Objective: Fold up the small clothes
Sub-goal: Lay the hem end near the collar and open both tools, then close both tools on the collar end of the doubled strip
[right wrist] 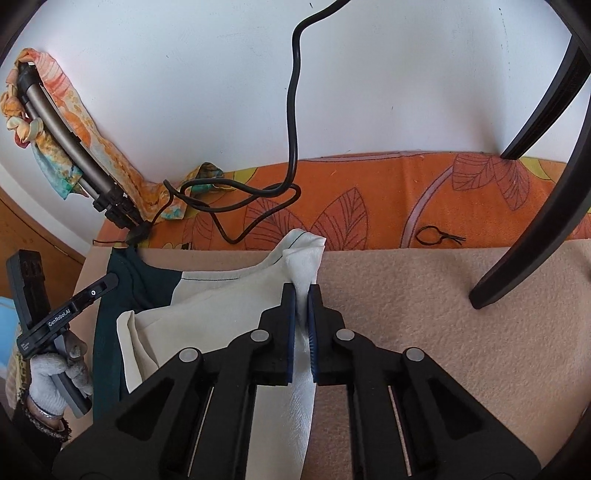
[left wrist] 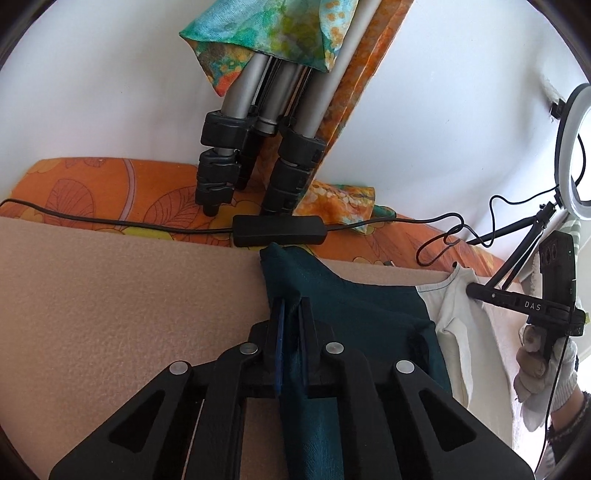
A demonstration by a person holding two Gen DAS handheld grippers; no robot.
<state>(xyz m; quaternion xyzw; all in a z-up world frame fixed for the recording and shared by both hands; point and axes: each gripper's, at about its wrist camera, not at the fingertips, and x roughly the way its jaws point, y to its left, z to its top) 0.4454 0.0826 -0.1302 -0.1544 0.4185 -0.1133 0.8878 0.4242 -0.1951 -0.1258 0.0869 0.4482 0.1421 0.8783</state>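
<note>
A small garment, half dark teal (left wrist: pixel 343 295) and half cream white (right wrist: pixel 221 295), lies stretched on the beige fleece surface (left wrist: pixel 129 295). My left gripper (left wrist: pixel 291 306) is shut on the teal corner near the far edge. My right gripper (right wrist: pixel 302 295) is shut on the cream corner, which bunches up between the fingers. The right gripper also shows in the left wrist view (left wrist: pixel 476 290), at the cream part (left wrist: pixel 458 306). The left gripper shows in the right wrist view (right wrist: pixel 110 282), at the teal part (right wrist: pixel 147 284).
Folded tripod legs (left wrist: pixel 251 147) draped with a colourful scarf (left wrist: pixel 266 33) stand on the orange leaf-print cloth (left wrist: pixel 110 192) by the wall. A black cable with an inline box (left wrist: pixel 279 230) runs across. A ring light (left wrist: pixel 576 147) stands right. Dark chair legs (right wrist: pixel 535 221) and a hair tie (right wrist: pixel 432 236) lie right.
</note>
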